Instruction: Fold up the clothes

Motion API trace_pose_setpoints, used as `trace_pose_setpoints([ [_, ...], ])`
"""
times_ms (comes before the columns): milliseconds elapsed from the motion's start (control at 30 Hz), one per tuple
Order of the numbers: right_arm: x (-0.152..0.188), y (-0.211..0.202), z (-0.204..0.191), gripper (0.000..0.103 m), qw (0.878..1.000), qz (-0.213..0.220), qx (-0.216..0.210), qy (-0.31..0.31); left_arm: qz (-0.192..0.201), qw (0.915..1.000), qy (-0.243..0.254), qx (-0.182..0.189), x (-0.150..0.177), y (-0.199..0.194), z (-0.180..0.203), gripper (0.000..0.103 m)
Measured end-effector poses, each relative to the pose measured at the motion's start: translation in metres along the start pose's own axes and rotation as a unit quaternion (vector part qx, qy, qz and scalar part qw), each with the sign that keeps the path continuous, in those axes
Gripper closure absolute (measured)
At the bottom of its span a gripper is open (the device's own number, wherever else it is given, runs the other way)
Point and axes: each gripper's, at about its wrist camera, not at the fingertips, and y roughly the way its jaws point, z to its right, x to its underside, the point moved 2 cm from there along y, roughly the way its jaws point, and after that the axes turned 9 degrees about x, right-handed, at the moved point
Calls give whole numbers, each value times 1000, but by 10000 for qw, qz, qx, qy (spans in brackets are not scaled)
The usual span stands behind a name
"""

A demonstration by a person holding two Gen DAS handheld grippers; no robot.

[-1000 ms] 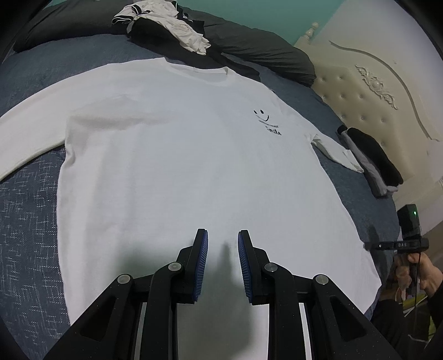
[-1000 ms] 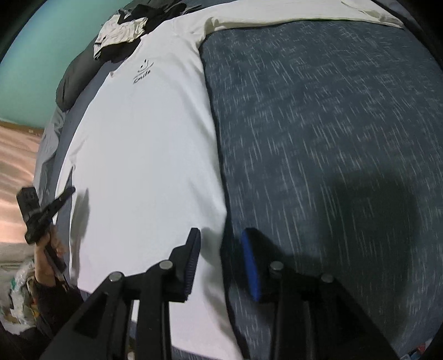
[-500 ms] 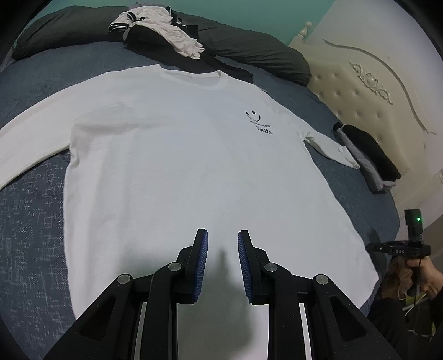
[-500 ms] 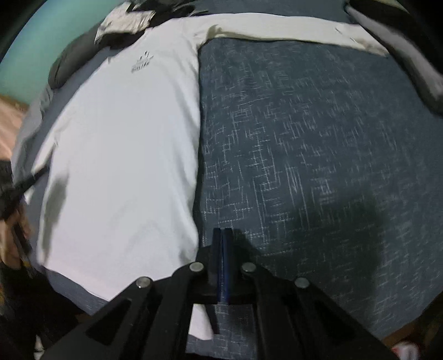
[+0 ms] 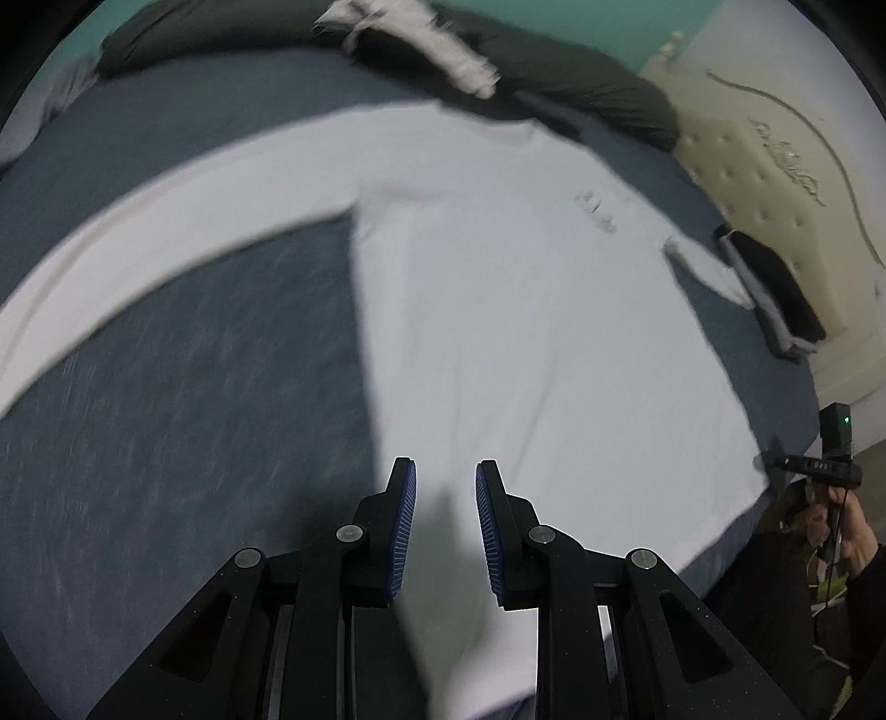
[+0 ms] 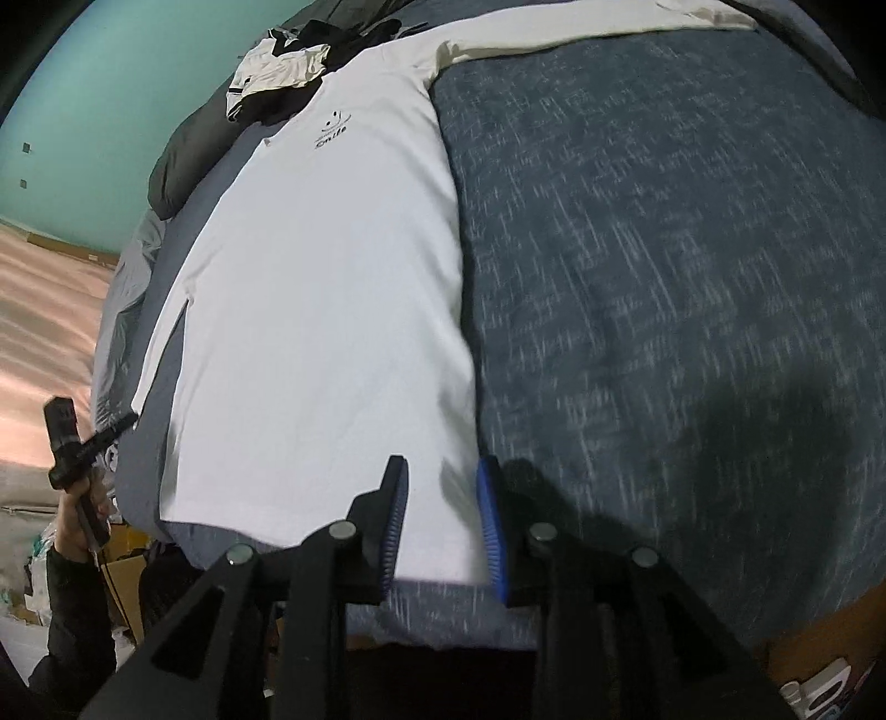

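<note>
A white long-sleeved shirt (image 5: 526,332) with a small smile print lies flat, front up, on the blue bedspread (image 5: 166,443). My left gripper (image 5: 446,498) hovers over the hem at the shirt's left side edge. Its jaws stand a little apart and nothing is pinched between the blue pads. In the right wrist view the shirt (image 6: 332,304) runs away from me, one sleeve stretched along the top. My right gripper (image 6: 443,498) is over the hem's right corner. Its jaws are opening; the cloth shows in the gap and the pads do not press on it.
A heap of black and white clothes (image 5: 421,44) lies on dark pillows (image 5: 609,94) beyond the collar. Folded dark garments (image 5: 775,293) sit by the cream headboard (image 5: 775,166). A hand (image 5: 836,515) holds a black device off the bed's edge. Cardboard and clutter (image 6: 127,565) lie below the bed.
My left gripper has swept left from the middle of the hem to the shirt's side edge. My right gripper shut, then parted again, and now stands over the hem corner.
</note>
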Motion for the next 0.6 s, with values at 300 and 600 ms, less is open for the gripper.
trace_pose_setpoints([
  [300,2,2,18,78,10000,24,88,20,-861,9961,-165,-38,72,29,-6,78],
  [600,4,12,3,84,9992,173,269,-221,-883,9960,-141,-1,85,44,-2,78],
])
